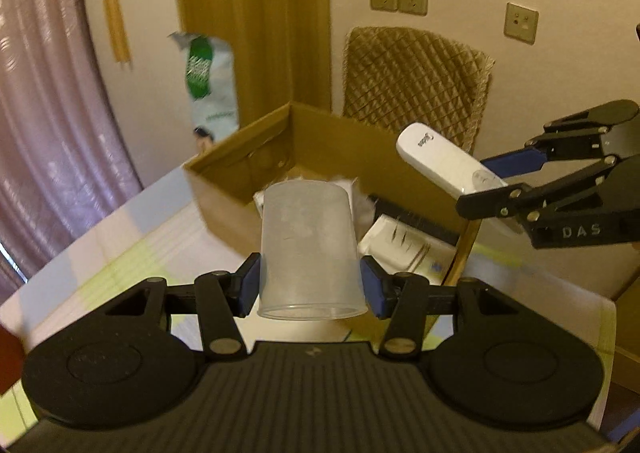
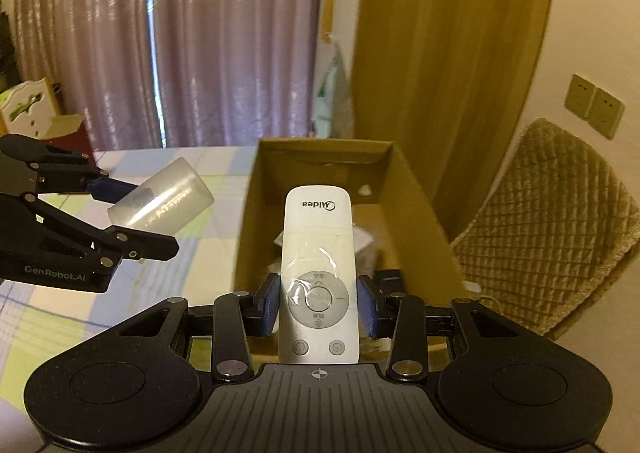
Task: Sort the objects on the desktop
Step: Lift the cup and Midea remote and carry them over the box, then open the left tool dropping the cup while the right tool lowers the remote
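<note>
Cardboard box [image 2: 416, 189] stood open on the checked tablecloth [image 2: 48, 325], at the centre of both views, with each gripper holding an item near it

At lower centre of the left wrist view the left gripper [image 1: 310, 285] was clamped on a translucent plastic cup [image 1: 308, 249], upside down, in front of the box; at lower centre of the right wrist view the right gripper [image 2: 319, 305] was closed around a white Midea remote [image 2: 319, 273] above the box's open top; papers [image 1: 404, 249] lay inside, a quilted chair [image 2: 552, 229] stood at right

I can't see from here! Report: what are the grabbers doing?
Left gripper shut on clear cup. Right gripper shut on white remote. Both held above cardboard box. Nothing blocking.
</note>
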